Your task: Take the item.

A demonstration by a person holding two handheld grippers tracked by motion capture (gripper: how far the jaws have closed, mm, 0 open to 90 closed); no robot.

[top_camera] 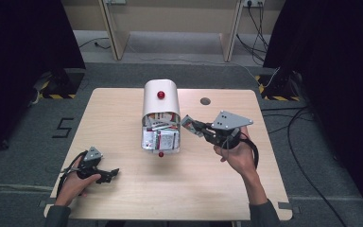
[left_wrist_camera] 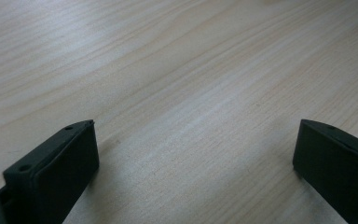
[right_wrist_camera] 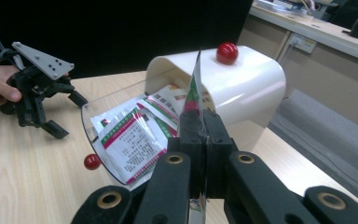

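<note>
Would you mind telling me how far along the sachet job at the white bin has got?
Done: the bin already has its clear lid open, and several sachets lie inside. In hand: the right gripper is shut on one sachet, held on edge beside the bin. Left: whether it goes in or comes out, I cannot tell. The left gripper rests open on the table, idle.

Packets (top_camera: 160, 137) in box (top_camera: 160, 101) mid-table, left gripper (top_camera: 105, 175) front-left, right gripper (top_camera: 194, 126) beside box
</note>
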